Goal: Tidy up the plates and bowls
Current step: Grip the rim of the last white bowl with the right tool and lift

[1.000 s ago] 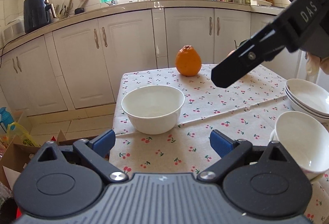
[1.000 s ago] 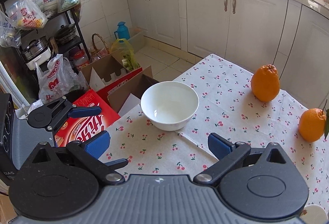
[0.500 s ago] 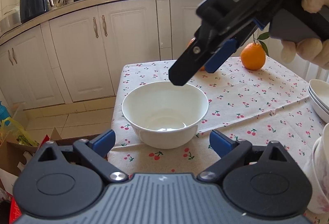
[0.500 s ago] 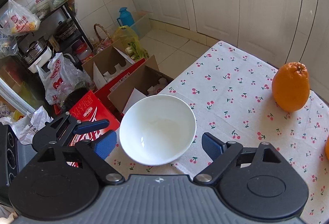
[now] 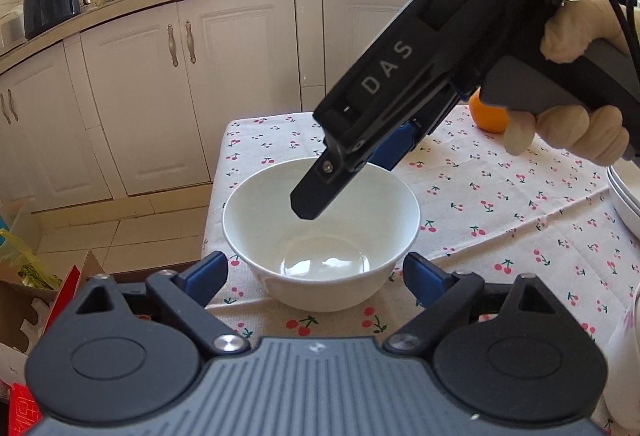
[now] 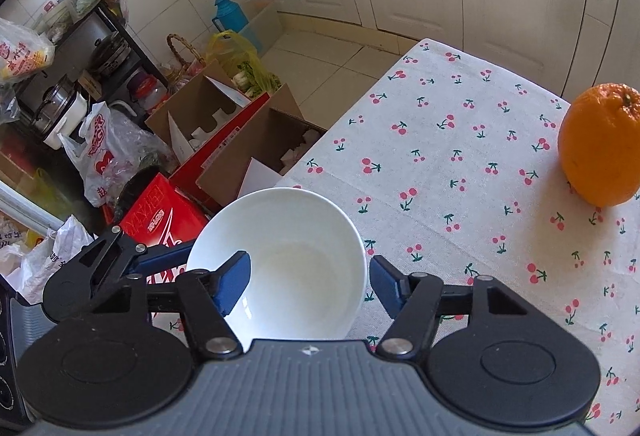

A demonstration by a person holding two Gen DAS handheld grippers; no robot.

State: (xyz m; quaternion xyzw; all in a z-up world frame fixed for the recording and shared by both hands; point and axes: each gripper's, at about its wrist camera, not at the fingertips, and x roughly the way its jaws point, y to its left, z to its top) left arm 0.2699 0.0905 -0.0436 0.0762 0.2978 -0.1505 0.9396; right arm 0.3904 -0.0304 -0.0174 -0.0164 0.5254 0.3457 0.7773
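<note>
White bowl (image 5: 320, 236) stands near the cloth-covered surface's (image 5: 500, 203) edge, toward 7 o'clock from the orange (image 6: 600, 143). We record the right tool (image 6: 308, 276) closing astride its rim, one finger inside, one outside; whether it grips, we cannot tell. The left tool (image 5: 316, 276), closing too, flanks the bowl, not touching.

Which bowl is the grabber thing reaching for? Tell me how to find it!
Look at the table with the cherry-print cloth. Near its corner by the floor boxes stands a deep white bowl, empty. It stands alone, apart from the stacked dishes at the table's other side, and the right gripper has one finger inside its rim.
</note>
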